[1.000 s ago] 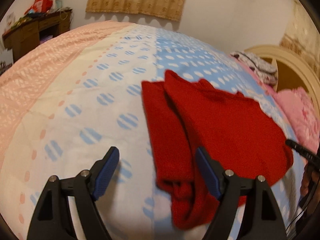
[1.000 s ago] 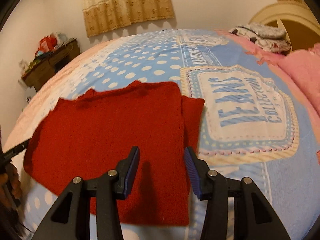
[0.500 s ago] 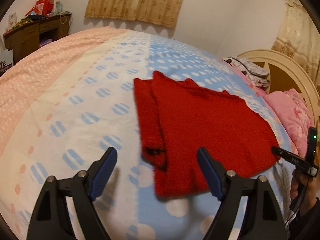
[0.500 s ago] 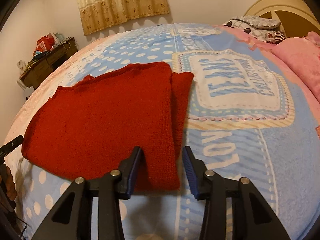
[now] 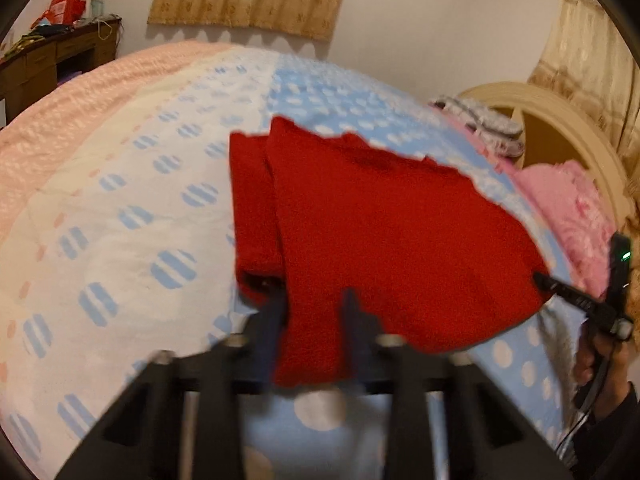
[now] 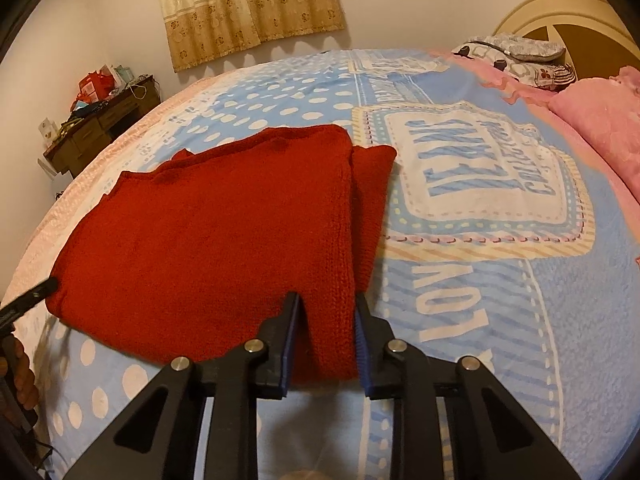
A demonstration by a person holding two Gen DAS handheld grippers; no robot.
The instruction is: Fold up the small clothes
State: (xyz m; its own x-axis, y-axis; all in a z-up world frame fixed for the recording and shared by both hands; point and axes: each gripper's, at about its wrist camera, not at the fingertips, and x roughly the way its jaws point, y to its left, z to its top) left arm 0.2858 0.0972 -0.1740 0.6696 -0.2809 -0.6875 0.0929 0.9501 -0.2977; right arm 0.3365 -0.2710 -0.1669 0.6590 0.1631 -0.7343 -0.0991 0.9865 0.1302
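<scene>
The red knit sweater [image 6: 224, 232] lies on the bed [image 6: 500, 320], sleeves already folded in. Left claw [image 5: 314, 320] and right claw [image 6: 326, 332] are closing on its near hem corners; the crosswise fold remains.

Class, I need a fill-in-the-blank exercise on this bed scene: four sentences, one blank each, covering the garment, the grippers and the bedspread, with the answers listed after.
1. The knitted garment lying on the bedspread is ____ in colour.
2. The right gripper has the garment's near ____ corner between its fingers.
3. The word printed in blue letters on the bedspread's white label is ____.
4. The left gripper is closing its jaws on the garment's near ____ corner.

Missing words: red; right; JEANS; left
</scene>
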